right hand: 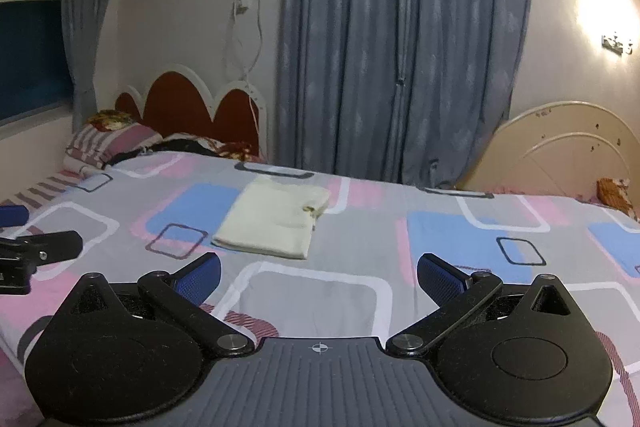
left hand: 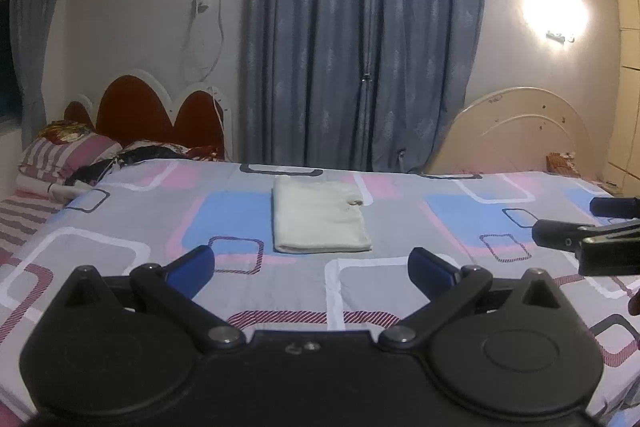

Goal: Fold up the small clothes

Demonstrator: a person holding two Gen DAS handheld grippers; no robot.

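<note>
Presently, one item on a patterned bed cover [left hand: 120,251], catalogued as follows.

Cloth [left hand: 318,215]: small, cream, folded into a tidy rectangle, lying flat on the cover toward its far edge. Seen from the left wrist it sits at 12 o'clock, beyond the fingertips; from the right wrist [right hand: 276,223] at about 11 o'clock. A small dark mark or tag shows near its right edge; too small to identify. Nothing touches it.

Left gripper [left hand: 312,263]: blue-padded fingers spread wide apart, holding nothing, above the cover on the near side of the cloth.

Right gripper [right hand: 320,273]: fingers likewise spread wide, empty, near the cloth but clear of it. Its tips also show at 3 o'clock in the left wrist view.

Surroundings: blue curtain [left hand: 360,39] behind the bed, red headboard [left hand: 136,111] at 10 o'clock, striped pillow [left hand: 60,155] beside it, cream headboard [left hand: 520,131] at 2 o'clock, lit wall lamp [left hand: 556,7].

Assessment: the fold looks largely complete. If another fold is wanted, each gripper should probably pinch one near corner through all layers, lift only slightly, carry both corners over together to the far edge, match the edges, then let go and press the crease. Uneven lifting risks the layers sliding apart.
</note>
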